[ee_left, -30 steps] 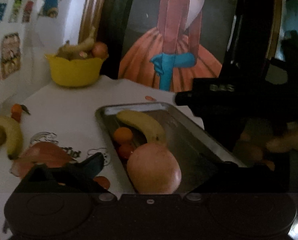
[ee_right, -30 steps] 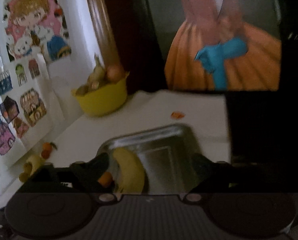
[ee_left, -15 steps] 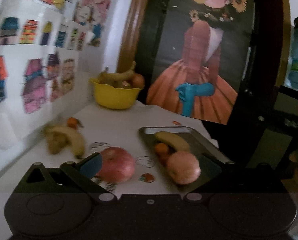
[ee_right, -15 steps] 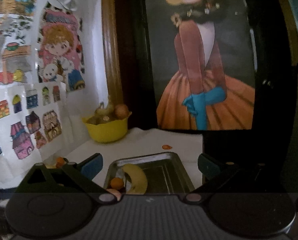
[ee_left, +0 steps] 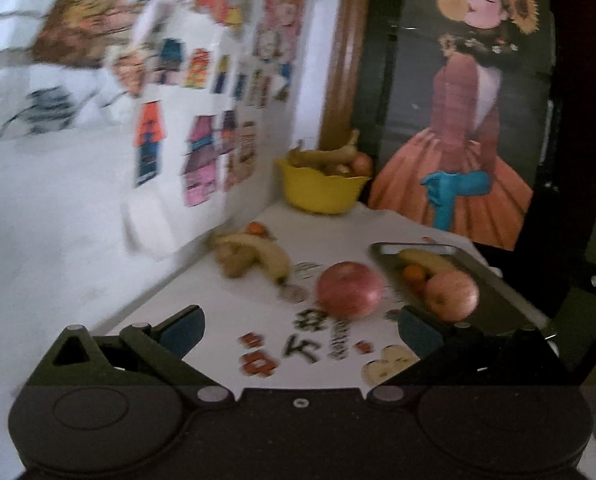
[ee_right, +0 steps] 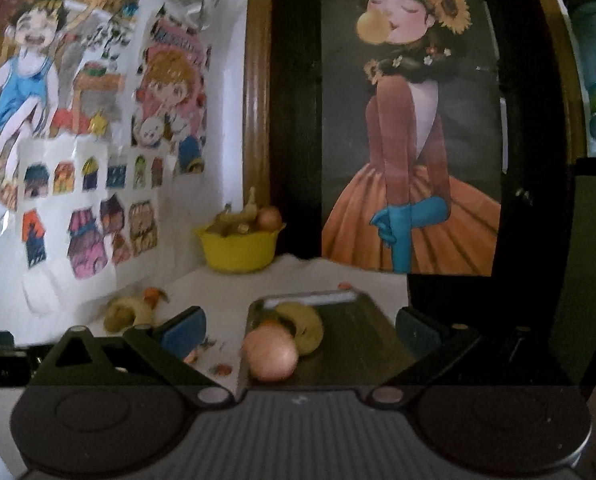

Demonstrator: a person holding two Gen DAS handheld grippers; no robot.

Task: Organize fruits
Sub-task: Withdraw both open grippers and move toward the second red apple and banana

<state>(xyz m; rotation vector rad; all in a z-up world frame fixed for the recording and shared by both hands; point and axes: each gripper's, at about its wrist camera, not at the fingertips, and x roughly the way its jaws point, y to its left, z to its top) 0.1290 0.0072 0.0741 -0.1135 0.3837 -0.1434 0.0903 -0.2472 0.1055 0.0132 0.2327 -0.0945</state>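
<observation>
On the counter (ee_left: 225, 312) 1 red apple (ee_left: 350, 288) sits loose just beside the metal tray (ee_left: 494, 292), which already holds a second apple (ee_left: 452, 295), a banana (ee_left: 424, 258) and a small orange (ee_left: 413, 273); another banana (ee_left: 263, 254) lies near the wall. Both the left tongs (ee_left: 300, 326) and the right tongs (ee_right: 300, 326) stand wide apart and empty, the right ones having just been opening. The loose apple is round, so an off-center pinch could roll it away, or nudging the tray's rim could jostle the fruit inside.
</observation>
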